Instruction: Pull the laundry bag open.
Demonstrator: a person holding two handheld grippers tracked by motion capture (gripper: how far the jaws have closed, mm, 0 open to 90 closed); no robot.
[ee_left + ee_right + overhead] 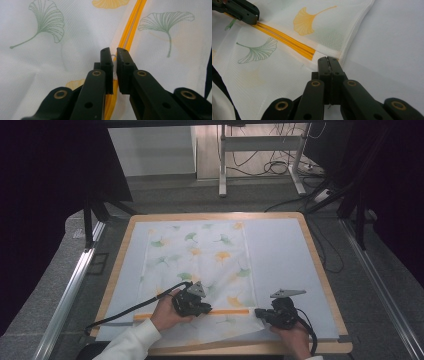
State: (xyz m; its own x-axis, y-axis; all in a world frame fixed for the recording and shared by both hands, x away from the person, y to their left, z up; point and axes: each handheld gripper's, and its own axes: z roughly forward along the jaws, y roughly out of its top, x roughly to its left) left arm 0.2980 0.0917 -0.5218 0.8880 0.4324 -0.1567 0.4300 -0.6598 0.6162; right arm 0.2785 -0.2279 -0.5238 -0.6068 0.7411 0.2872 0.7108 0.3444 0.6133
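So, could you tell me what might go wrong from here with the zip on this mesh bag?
The left gripper seems closed on a small white zip pull; being so small, it could slip out. The right gripper pinches only the mesh bag edge by the orange zip, so fabric may pull free or bunch. The bag's near edge overhangs the table.

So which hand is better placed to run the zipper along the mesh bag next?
Probably the left. The left tongs sit on the orange zipper, nearly shut around its small pull ring. The right tongs are shut on the mesh bag edge just past the zipper's end, holding it.
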